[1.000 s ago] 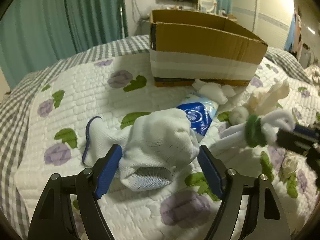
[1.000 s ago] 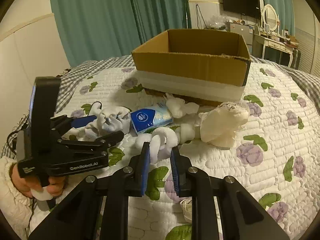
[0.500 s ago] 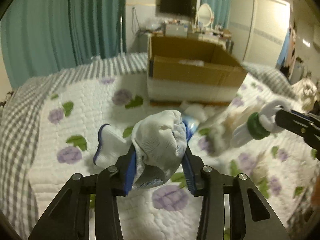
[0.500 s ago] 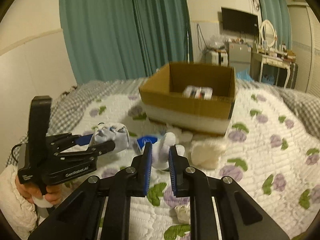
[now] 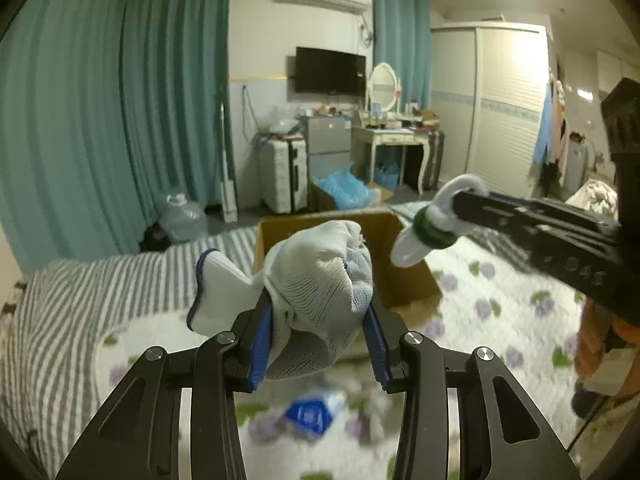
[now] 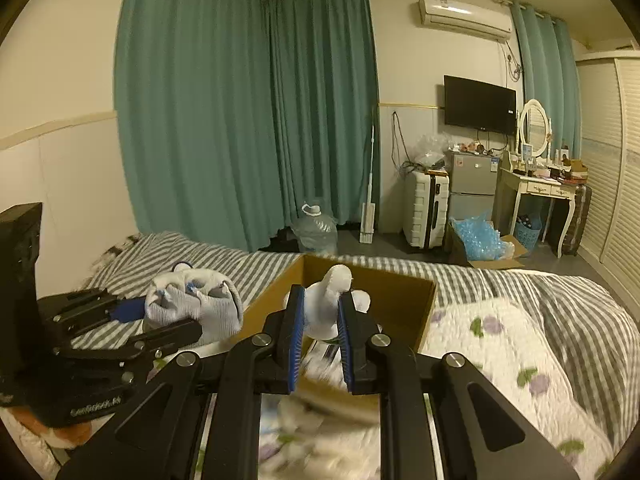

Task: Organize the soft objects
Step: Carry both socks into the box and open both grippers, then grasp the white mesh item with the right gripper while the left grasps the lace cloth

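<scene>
From my left wrist, my left jaws (image 5: 318, 338) are clamped on a balled white glove (image 5: 320, 280) with a blue cuff, held up in front of the near wall of the open box (image 5: 408, 280) on the bed (image 5: 80, 312). To the right, my right jaws (image 5: 460, 200) pinch a white toy (image 5: 424, 232) with a green band above the box's right side. A blue packet (image 5: 310, 414) lies blurred on the quilt below. From my right wrist, my right jaws (image 6: 320, 332) squeeze the toy (image 6: 330, 300) narrowly over the box (image 6: 400, 300); my left jaws (image 6: 160, 320) hold the glove (image 6: 196, 306) at left, beside the box.
</scene>
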`<state>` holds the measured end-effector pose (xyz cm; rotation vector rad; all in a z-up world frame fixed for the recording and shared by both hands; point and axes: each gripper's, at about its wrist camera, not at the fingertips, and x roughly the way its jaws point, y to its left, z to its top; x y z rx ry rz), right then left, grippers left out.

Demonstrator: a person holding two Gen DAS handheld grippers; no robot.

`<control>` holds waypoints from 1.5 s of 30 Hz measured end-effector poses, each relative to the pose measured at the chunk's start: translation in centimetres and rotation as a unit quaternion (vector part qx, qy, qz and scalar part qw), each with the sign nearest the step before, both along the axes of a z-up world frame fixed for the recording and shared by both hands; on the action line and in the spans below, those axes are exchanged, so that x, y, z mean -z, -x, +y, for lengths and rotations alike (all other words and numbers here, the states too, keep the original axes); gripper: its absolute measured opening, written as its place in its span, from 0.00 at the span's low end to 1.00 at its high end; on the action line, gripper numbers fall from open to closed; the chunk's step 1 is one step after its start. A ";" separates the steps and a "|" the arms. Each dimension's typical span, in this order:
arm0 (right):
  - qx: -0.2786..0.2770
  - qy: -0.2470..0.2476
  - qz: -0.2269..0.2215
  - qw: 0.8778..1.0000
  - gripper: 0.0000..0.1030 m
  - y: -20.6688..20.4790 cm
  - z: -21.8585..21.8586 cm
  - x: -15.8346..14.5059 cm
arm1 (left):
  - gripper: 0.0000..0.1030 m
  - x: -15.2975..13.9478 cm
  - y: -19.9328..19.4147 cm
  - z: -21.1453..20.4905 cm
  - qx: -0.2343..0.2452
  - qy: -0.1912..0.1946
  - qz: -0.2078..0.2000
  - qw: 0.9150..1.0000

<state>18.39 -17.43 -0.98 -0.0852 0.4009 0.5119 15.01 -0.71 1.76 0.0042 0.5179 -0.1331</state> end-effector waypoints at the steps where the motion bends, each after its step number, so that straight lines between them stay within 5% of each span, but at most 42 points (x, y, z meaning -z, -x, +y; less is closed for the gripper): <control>1: -0.002 -0.002 0.008 1.000 0.15 -1.7 0.0 0.1 | 0.39 0.0 -1.5 -0.1 -0.001 0.001 0.005 1.000; 9: 0.018 0.005 0.050 0.999 0.17 -10.1 -0.5 5.1 | 0.45 3.9 -10.2 -1.5 -0.016 -0.051 0.035 0.998; 12: 0.030 0.002 0.057 0.998 0.32 -11.4 -1.5 6.6 | 0.55 5.5 -12.4 -1.6 -0.017 -0.059 0.046 0.997; 14: 0.025 0.001 0.063 0.998 0.77 -11.8 -2.0 7.2 | 0.59 6.1 -12.9 -1.8 -0.026 -0.069 0.047 0.996; 15: 0.032 0.001 0.056 0.998 0.84 -11.6 -2.4 7.2 | 0.61 6.1 -12.9 -2.0 -0.028 -0.073 0.044 0.996; 31: 0.064 -0.044 -0.002 0.997 0.91 -2.3 -7.4 -1.7 | 0.76 0.9 -9.3 -2.9 -0.056 -0.116 0.033 0.991; 36: 0.068 -0.026 -0.009 0.997 0.91 1.3 -9.1 -2.8 | 0.76 -1.3 -6.9 -2.9 -0.064 -0.076 0.020 0.995; 41: 0.071 -0.006 -0.024 0.997 0.98 5.2 -11.0 -4.3 | 0.76 -5.6 -0.4 -4.5 -0.080 -0.090 -0.066 0.991; 45: 0.072 0.010 -0.050 0.996 0.99 8.8 -11.6 -5.2 | 0.78 -8.7 6.3 -4.9 -0.072 -0.064 -0.123 0.988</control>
